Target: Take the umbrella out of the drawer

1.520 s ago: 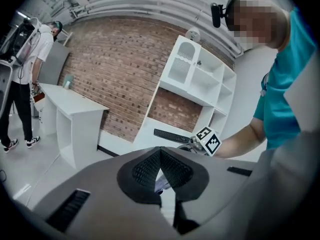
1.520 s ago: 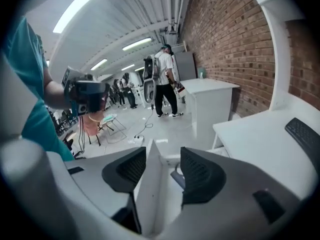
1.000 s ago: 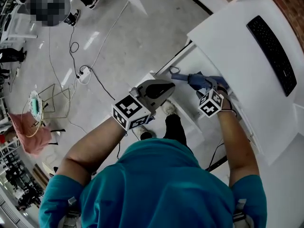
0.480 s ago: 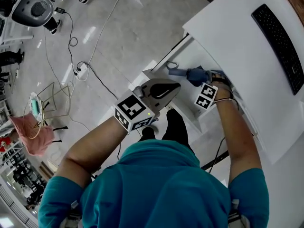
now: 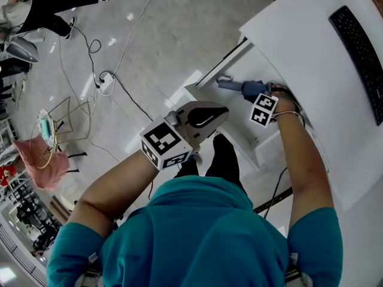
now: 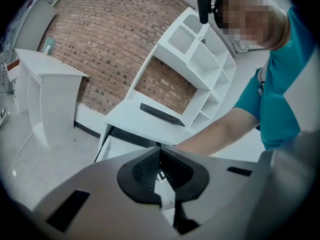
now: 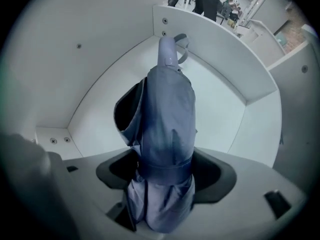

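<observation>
Umbrella between spread right hand-held gripper jaws, plain only in its view; left hand-held gripper pressed together.

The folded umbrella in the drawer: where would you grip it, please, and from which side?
Grip the umbrella at its strapped middle, from straight above: it lies flat on the drawer floor, both long sides free, handle near the corner.

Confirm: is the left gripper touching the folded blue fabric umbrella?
Apart. Head view: bare white drawer panel shows between the left gripper and the blue umbrella. Left gripper view: jaws together, empty.
</observation>
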